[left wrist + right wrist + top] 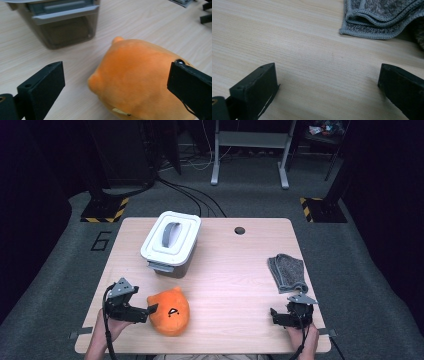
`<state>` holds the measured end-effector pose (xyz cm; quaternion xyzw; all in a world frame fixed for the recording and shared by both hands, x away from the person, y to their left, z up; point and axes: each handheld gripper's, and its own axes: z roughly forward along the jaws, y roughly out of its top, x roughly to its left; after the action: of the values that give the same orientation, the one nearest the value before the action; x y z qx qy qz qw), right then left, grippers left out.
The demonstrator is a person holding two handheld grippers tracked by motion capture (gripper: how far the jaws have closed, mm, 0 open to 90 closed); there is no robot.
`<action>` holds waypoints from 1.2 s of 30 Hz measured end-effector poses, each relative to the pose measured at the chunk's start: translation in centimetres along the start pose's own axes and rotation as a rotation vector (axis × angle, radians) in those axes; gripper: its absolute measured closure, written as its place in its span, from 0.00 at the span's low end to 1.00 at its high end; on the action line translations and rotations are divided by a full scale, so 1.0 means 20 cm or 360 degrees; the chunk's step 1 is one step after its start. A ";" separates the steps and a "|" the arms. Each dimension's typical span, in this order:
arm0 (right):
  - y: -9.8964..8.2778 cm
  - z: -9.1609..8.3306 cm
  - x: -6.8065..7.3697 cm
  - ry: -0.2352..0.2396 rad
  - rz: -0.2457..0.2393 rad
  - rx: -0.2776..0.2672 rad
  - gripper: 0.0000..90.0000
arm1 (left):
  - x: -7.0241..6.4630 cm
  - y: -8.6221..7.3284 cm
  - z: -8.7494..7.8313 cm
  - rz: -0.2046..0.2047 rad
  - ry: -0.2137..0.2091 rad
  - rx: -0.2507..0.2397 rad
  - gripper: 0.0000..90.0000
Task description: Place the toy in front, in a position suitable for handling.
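Lying on its side near the front-left of the table (225,270), the orange plush toy (170,312) is the item in hand. Its rounded back faces your left gripper (150,310), and its stitched face side points away, toward the table's middle. In the left gripper view the plush toy (140,80) sits ahead and to the right of centre between the jaws; the right-hand jaw already overlaps its flank, while the left-hand jaw stands apart over bare wood. Your left gripper (115,85) is wide open and holds nothing.

From that camera the toy's long axis appears to run diagonally across the jaw line, though the close framing makes this hard to confirm. A small shift toward the toy's side would centre it before closing.

Behind the toy, well apart, stands the lidded white-and-grey storage box (171,242), its lid on and handle folded flat.

Your right gripper (280,316) rests at the front-right, well apart from the toy, jaws spread wide and empty. A folded grey cloth (287,272) lies just beyond it. The left hand is plainly the nearer one.
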<state>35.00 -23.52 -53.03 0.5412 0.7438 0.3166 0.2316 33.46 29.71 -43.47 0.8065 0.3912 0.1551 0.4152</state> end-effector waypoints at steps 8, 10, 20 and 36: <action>0.00 0.00 0.00 0.0000 0.0000 0.0000 0.02 | -0.05 0.00 0.08 0.0035 -0.0107 0.0067 0.06; 0.00 0.00 0.00 0.0000 0.0003 0.0002 0.02 | -0.05 0.00 0.11 0.0036 -0.0139 0.0091 0.07; 0.00 0.00 0.00 0.0000 0.0002 0.0001 0.02 | -0.07 -0.03 0.17 0.0059 -0.0218 0.0144 0.17; 0.00 0.00 0.00 0.0000 0.0004 0.0000 0.02 | -0.13 -0.05 0.20 0.0189 -0.0187 0.0242 0.61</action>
<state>35.00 -23.51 -53.04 0.5421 0.7431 0.3170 0.2312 33.47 25.92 -46.48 0.8652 0.3283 0.1017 0.3651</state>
